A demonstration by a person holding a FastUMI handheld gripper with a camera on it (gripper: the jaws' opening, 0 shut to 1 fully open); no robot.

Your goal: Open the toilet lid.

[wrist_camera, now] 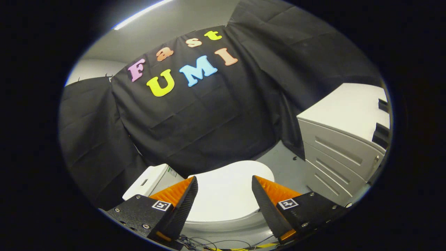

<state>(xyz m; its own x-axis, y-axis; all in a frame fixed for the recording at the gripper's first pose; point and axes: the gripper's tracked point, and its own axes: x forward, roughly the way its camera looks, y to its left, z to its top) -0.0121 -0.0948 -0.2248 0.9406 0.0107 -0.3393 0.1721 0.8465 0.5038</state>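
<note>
Here fingers [224,181] spread apart, empty — closed toilet lid [226,191] between; grey floor [282,164], cabinet [341,153] beside.

Handheld two-finger gripper [224,181]: one unit, seen from its own camera, pointing forward and tilted downward. Jaws: spread wide apart, nothing held between them, neither pressing on anything. Fingers: two wedge-shaped pieces tapering to pointed tips, with ribbed inner faces turned toward each other. Left finger [181,198] and right finger [268,198] sit at roughly matching height, tips angled slightly inward. Mounts: each finger is fixed to a flat black plate with visible screws and a small square printed marker.
</note>
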